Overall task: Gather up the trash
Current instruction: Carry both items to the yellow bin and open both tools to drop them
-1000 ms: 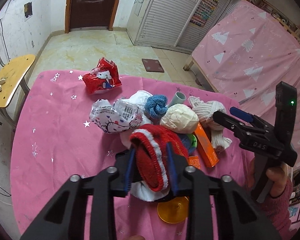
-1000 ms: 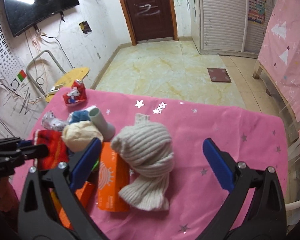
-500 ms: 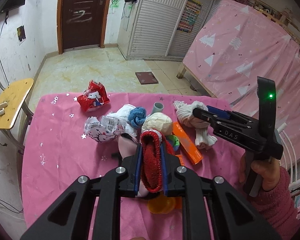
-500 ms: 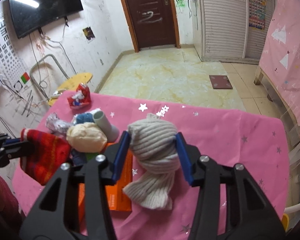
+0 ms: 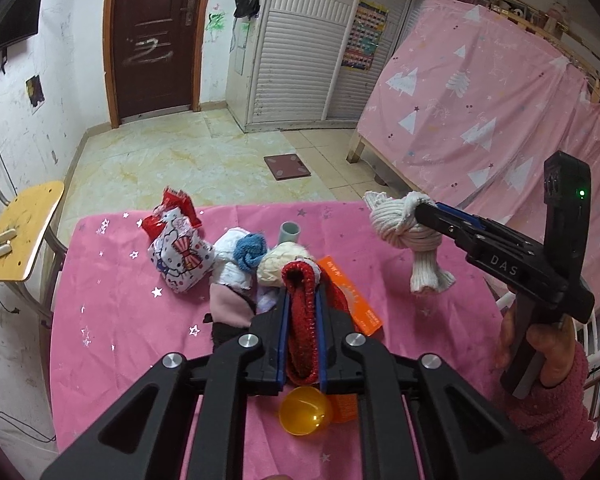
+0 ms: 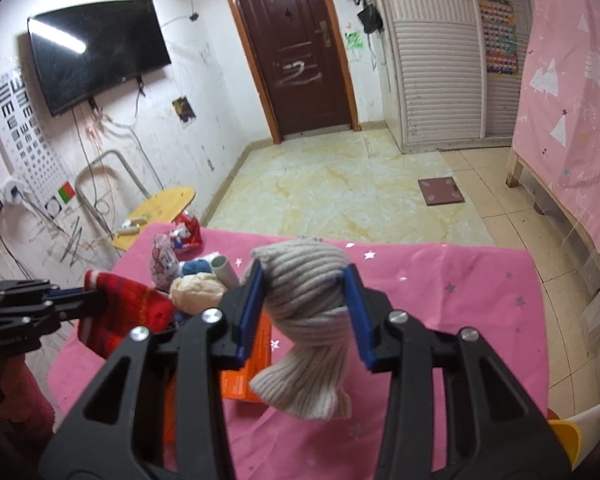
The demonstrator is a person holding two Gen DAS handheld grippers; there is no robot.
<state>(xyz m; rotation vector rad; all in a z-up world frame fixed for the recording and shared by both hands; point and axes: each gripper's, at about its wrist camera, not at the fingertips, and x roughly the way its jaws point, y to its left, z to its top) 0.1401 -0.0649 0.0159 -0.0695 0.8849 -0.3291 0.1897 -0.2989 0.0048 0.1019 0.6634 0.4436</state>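
the red knitted sock [image 5: 302, 316] is sitting tight between the blue pads of the left gripper [image 5: 302, 312], whose jaws are pressing it flat above the pink tablecloth [image 5: 112, 312]. the knotted beige sock [image 6: 304, 304] is hanging in the right gripper [image 6: 306, 300]; its jaws have just been closing and are now narrow, squeezing the knot, with the loose end dangling over the cloth. on the side of the right gripper the letters "das" are showing in the left wrist view. an orange box [image 5: 352, 296] is lying just beside the red sock; its print is too small to read. a hello kitty wrapper [image 5: 180, 258] and a red snack bag [image 5: 172, 210] are lying further back, and a blue sock ball [image 5: 250, 250], a cream ball [image 5: 284, 264] and a grey tube [image 5: 290, 234] are crowding between. an orange, maybe plastic, cup [image 5: 306, 410] is lying under the left gripper, partly hidden.
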